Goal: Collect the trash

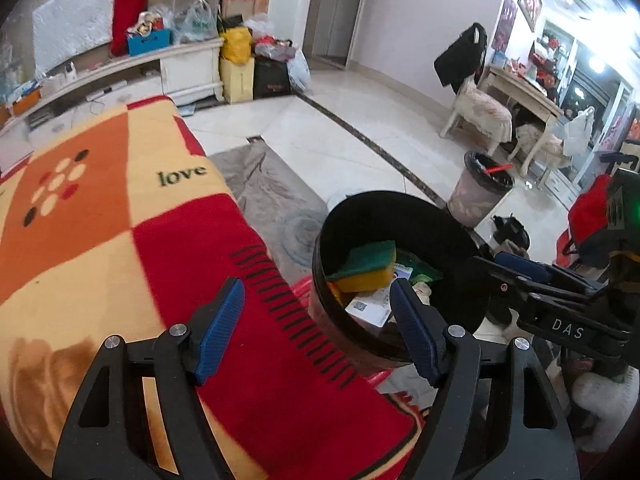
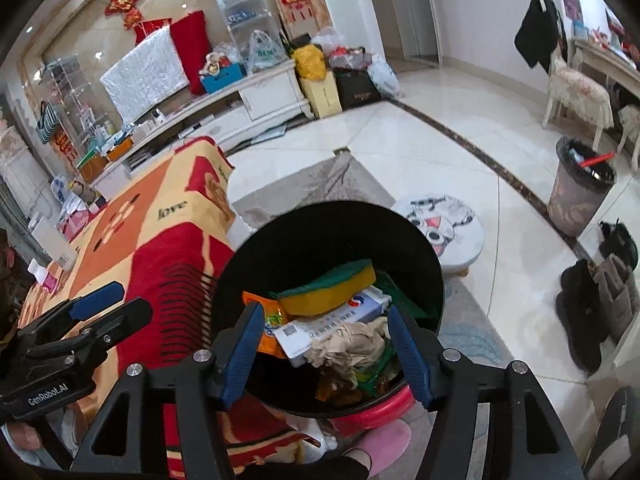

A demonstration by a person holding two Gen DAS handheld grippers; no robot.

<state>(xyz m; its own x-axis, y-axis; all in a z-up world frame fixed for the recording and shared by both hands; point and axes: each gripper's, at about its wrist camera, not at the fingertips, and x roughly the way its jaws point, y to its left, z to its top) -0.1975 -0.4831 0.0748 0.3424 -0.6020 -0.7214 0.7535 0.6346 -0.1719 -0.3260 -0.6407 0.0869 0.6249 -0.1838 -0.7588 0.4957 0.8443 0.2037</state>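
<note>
A black round bin (image 2: 320, 232) stands beside the blanket-covered table and also shows in the left wrist view (image 1: 384, 216). It holds a yellow-green sponge (image 2: 332, 282), crumpled paper (image 2: 348, 338), a white packet and wrappers. My right gripper (image 2: 324, 344) is open and empty, hovering just above the bin's near rim. My left gripper (image 1: 316, 328) is open and empty over the table's edge, left of the bin. The right gripper also shows in the left wrist view (image 1: 516, 268), and the left gripper shows in the right wrist view (image 2: 108, 304).
A red, orange and yellow blanket (image 1: 120, 240) covers the table. A small cat-print stool (image 2: 444, 224) stands behind the bin. A second lined trash can (image 2: 580, 192) stands on the tiled floor at right. Shoes (image 2: 588, 300) lie at right, a TV cabinet (image 2: 256, 100) at back.
</note>
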